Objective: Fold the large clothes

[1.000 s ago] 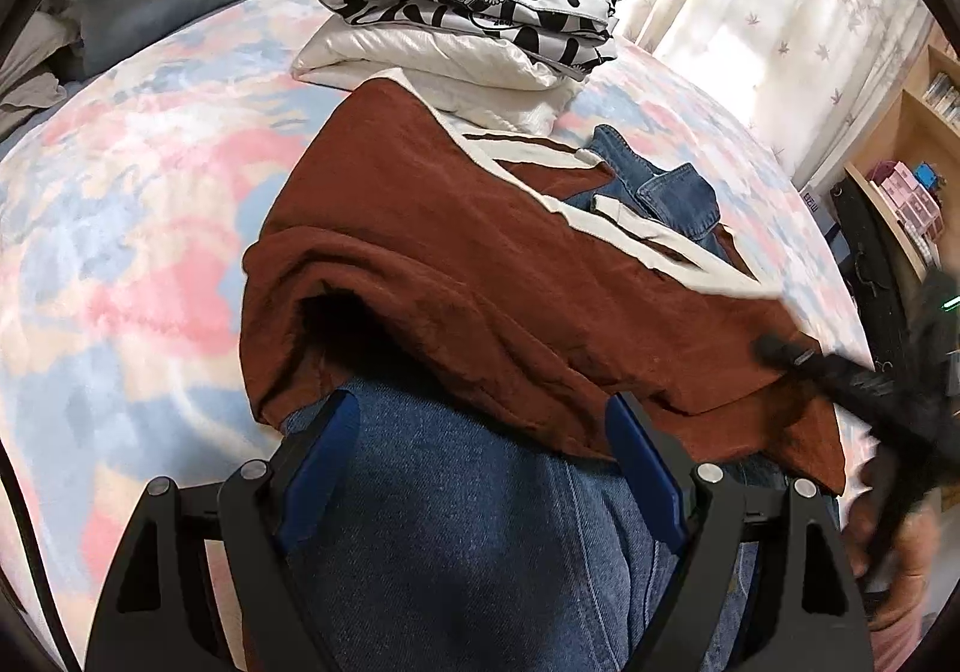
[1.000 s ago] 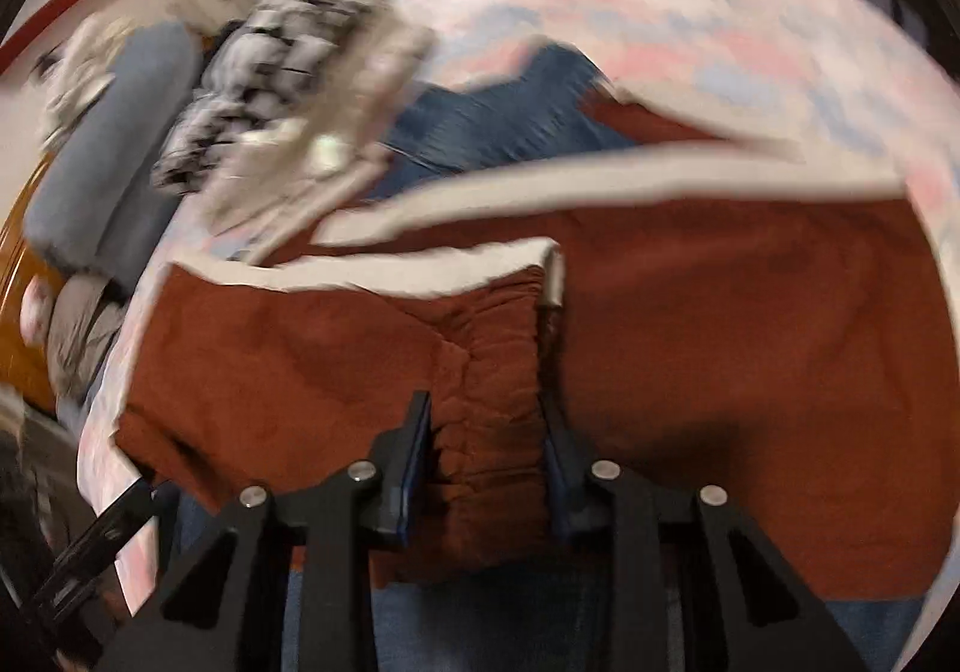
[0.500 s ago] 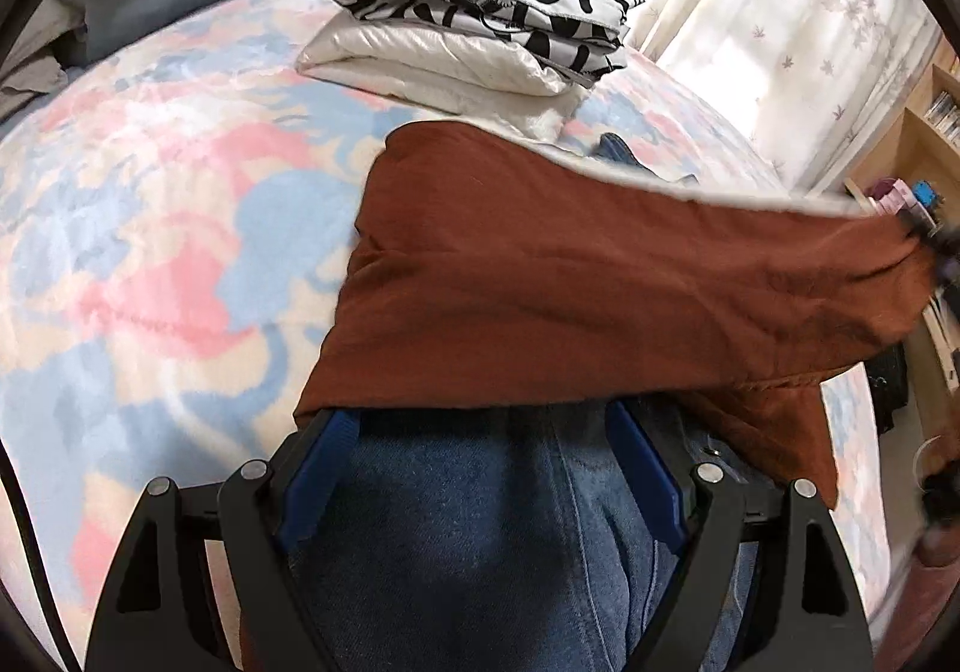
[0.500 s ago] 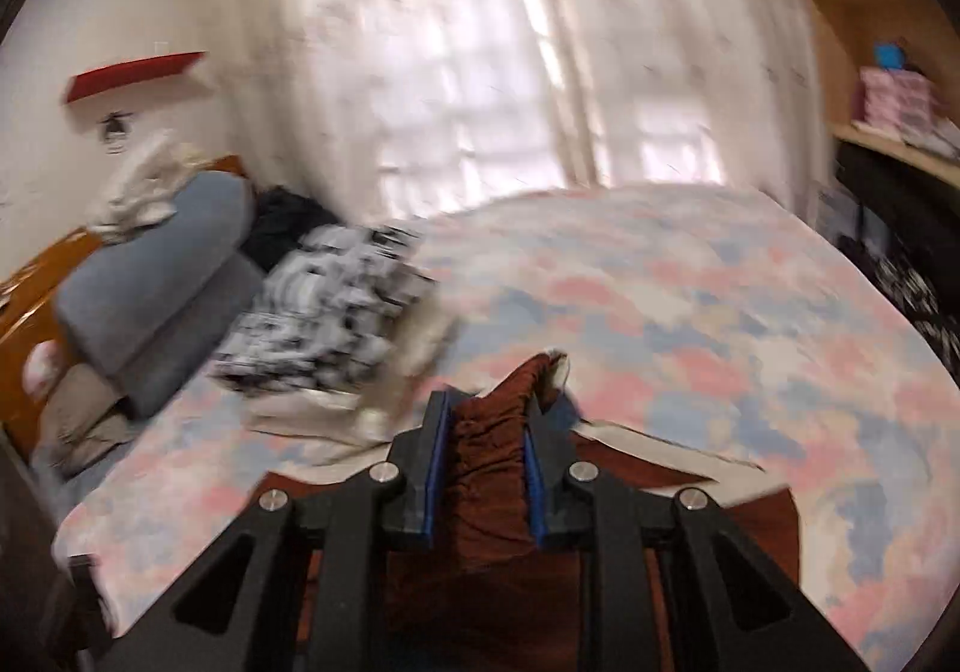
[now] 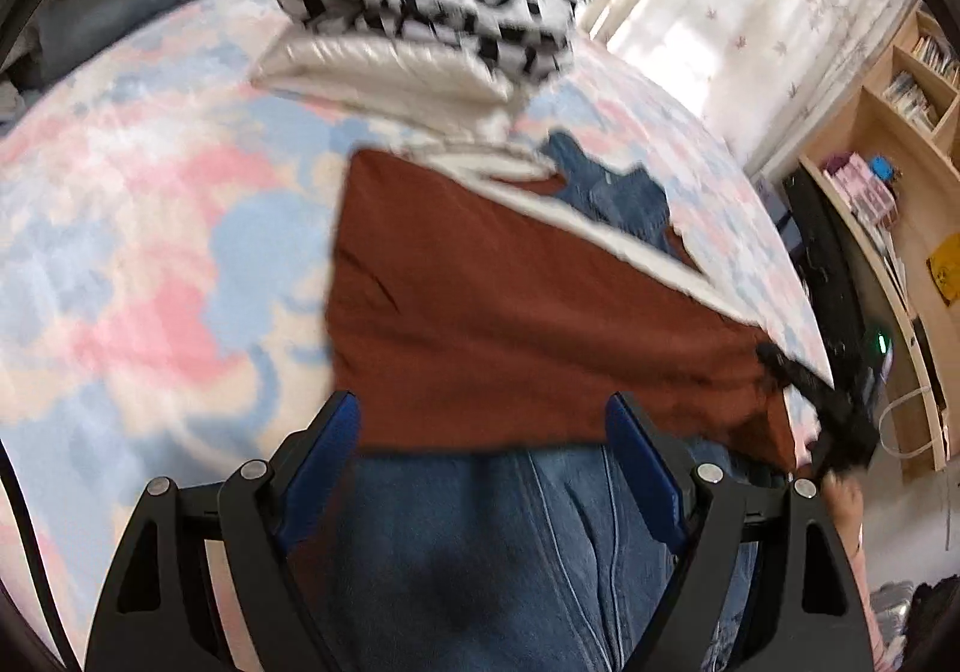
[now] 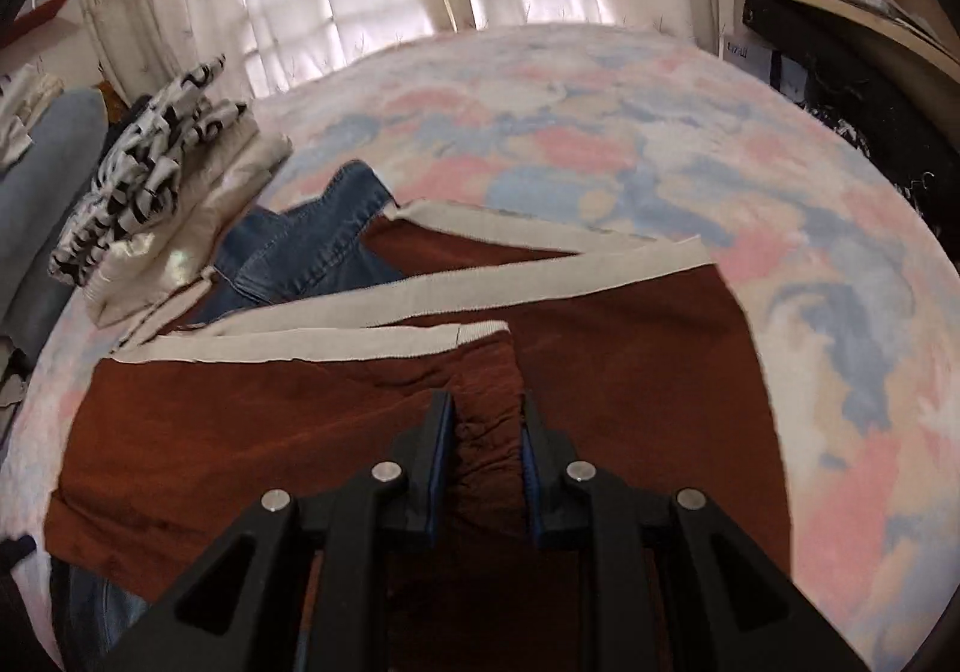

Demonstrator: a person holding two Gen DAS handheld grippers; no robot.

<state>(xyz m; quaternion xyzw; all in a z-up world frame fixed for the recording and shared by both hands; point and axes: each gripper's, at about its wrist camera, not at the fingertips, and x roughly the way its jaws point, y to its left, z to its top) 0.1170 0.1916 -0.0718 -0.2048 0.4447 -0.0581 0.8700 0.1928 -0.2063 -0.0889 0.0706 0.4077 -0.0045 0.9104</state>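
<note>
Pastel bedspread (image 6: 630,132) underneath everything. Rust garment (image 6: 630,372) with cream trim spread over jeans (image 6: 300,258), beside folded stack (image 6: 156,192). Right tongs (image 6: 485,426) pinched on a bunched rust fold. Left tongs (image 5: 483,432) spread wide, gripping nothing, over jeans and rust hem.

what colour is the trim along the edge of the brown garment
Cream, off-white trim on the rust-brown garment; clearest in the right wrist view.

Right tool (image 6: 485,447) lowered rust garment (image 6: 630,384) back onto bed
</note>
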